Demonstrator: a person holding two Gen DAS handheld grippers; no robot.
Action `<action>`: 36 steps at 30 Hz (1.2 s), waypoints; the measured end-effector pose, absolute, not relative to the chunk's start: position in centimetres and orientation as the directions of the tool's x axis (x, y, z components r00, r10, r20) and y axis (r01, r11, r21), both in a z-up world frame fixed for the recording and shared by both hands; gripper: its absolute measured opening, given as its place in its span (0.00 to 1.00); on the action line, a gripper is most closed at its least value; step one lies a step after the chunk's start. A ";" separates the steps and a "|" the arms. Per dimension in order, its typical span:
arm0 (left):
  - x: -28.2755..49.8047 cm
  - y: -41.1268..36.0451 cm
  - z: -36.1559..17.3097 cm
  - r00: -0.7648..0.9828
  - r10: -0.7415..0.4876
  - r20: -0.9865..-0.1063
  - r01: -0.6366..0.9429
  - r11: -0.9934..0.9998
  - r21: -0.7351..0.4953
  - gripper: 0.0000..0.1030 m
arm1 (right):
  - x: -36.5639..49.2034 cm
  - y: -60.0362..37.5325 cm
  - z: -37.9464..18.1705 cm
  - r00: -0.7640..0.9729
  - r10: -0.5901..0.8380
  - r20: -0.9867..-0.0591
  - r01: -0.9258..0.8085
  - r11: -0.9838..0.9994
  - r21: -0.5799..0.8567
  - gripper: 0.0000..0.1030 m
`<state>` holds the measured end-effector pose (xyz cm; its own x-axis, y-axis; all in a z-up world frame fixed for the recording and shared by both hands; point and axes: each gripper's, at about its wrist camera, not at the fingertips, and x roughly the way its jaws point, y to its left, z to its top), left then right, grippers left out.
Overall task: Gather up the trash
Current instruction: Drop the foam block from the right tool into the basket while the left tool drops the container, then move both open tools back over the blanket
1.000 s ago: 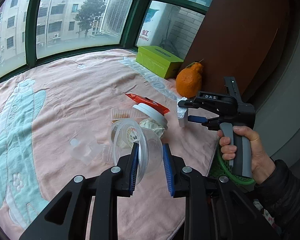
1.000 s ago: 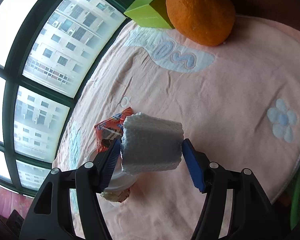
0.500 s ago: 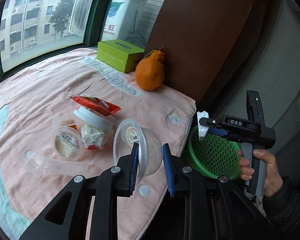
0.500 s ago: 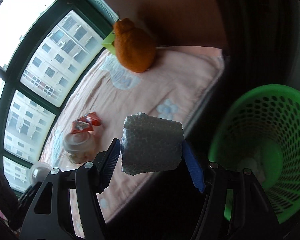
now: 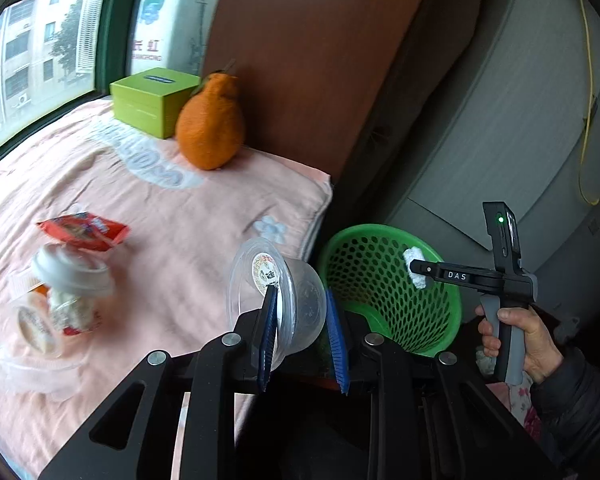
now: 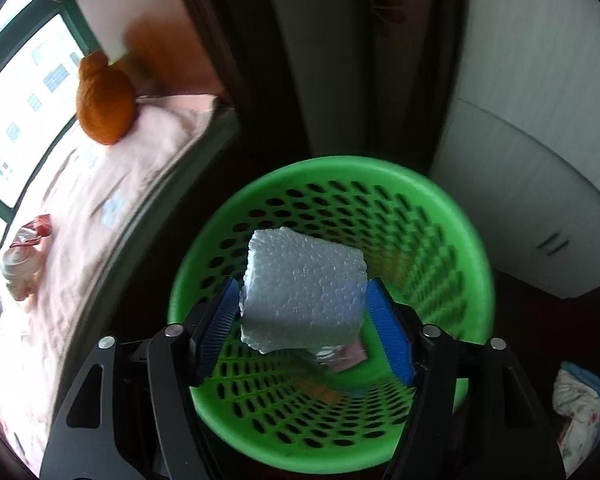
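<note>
On the pink blanket [image 5: 188, 216], toward its left edge, more trash lies in a blurred cluster: a red snack wrapper [image 5: 82, 232], a white-lidded cup [image 5: 70, 272] stuffed with crumpled paper, and flattened clear packaging [image 5: 36, 356]. At the blanket's far corner stand a green box [image 5: 152, 100] and a large orange citrus fruit [image 5: 210, 124], apparently not trash.

The left gripper [image 5: 300, 332] pinches a clear plastic container [image 5: 280, 292] by its wall. The container lies on its side, its labelled lid facing left, and hangs over the blanket's right edge, just short of the green mesh wastebasket [image 5: 384, 240], which stands on the floor just right of that edge.

The right gripper [image 6: 304, 320] clamps a white polystyrene foam block [image 6: 300, 288] between its blue pads [image 6: 216, 320]. In the right wrist view the block hangs directly over the basket's open mouth [image 6: 440, 208], inside the ring of the rim, with scraps visible at the bottom [image 6: 348, 356].

So the right hand is the one in position: the basket lies straight below its load, and spreading the jaws should probably drop the foam in. The left hand's container likely needs to travel further right, past the rim, first.
</note>
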<state>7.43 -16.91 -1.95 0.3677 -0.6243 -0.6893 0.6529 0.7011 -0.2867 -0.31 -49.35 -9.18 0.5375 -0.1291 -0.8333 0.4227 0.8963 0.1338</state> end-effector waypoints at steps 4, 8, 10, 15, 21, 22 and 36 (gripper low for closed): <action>7.7 -20.3 -2.8 0.331 -0.619 -0.712 0.680 0.680 -0.275 0.23 | -1.6 -50.4 -8.7 0.559 -0.154 -0.815 0.437 0.890 0.132 0.74; 7.7 -23.7 -3.8 0.290 -0.613 -0.735 0.702 0.658 -0.271 0.23 | -3.1 -50.9 -7.5 0.598 -0.155 -0.787 0.433 0.888 0.154 0.74; 7.6 -25.5 -4.3 0.269 -0.611 -0.744 0.717 0.643 -0.269 0.23 | -3.9 -51.0 -6.8 0.618 -0.153 -0.771 0.431 0.886 0.170 0.74; 7.3 -29.7 -5.9 0.209 -0.611 -0.764 0.747 0.604 -0.279 0.23 | -6.6 -51.3 -4.8 0.663 -0.171 -0.729 0.431 0.883 0.185 0.74; 6.7 -34.0 -7.7 0.135 -0.600 -0.789 0.766 0.568 -0.301 0.23 | -9.5 -51.8 -3.6 0.689 -0.208 -0.694 0.448 0.875 0.182 0.75; 6.7 -34.6 -8.0 0.123 -0.600 -0.791 0.767 0.563 -0.308 0.23 | -10.0 -51.9 -3.5 0.690 -0.218 -0.690 0.454 0.873 0.179 0.75; 4.8 -40.4 -8.8 0.034 -0.622 -0.782 0.779 0.507 -0.370 0.44 | -13.4 -53.0 -3.3 0.697 -0.259 -0.668 0.505 0.839 0.201 0.75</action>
